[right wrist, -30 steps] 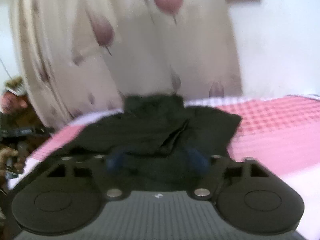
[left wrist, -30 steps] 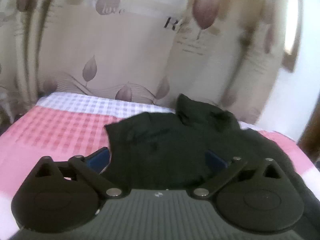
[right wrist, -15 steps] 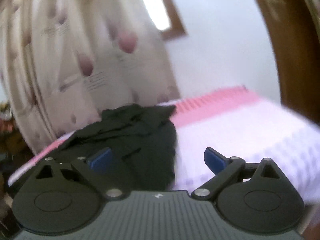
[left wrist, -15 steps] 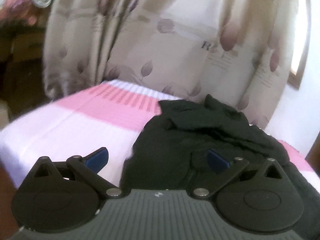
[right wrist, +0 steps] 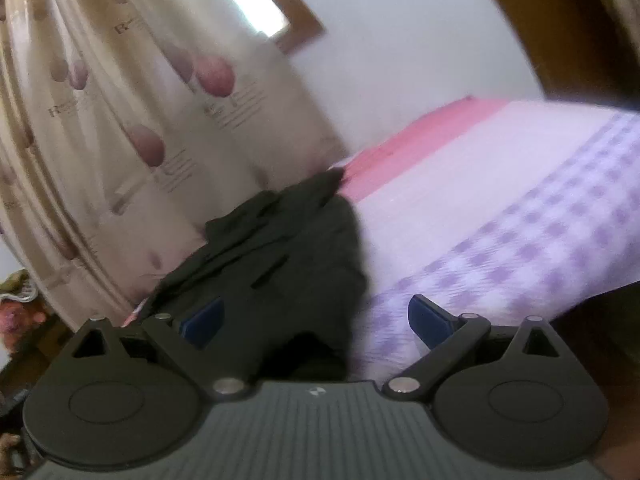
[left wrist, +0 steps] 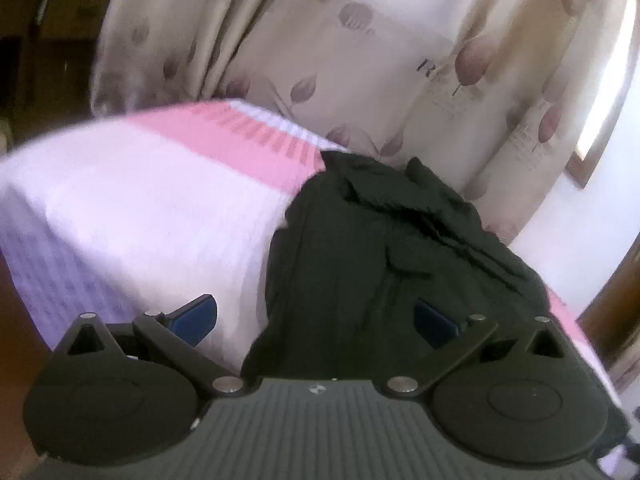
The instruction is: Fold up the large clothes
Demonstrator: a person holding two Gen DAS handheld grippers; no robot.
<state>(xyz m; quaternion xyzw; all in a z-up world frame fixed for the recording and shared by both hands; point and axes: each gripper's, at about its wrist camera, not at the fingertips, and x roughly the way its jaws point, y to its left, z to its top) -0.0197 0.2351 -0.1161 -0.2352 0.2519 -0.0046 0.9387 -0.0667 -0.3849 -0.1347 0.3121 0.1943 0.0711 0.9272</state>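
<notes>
Black garment (left wrist: 384,264) bunched on bed (left wrist: 132,216), unfolded
Left gripper (left wrist: 316,320) and right gripper (right wrist: 316,320) jaws spread, empty; pinch near corners, pull flat first

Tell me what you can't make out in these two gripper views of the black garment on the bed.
- Black garment: its near hem is hidden behind the left gripper body in the left wrist view, and behind the right gripper in the right wrist view.
- Garment type: bunched folds hide the sleeves and collar in both views.
- Curtain lettering: blurred and too small to read.
- Bed edges: smeared by motion blur in the right wrist view.
</notes>
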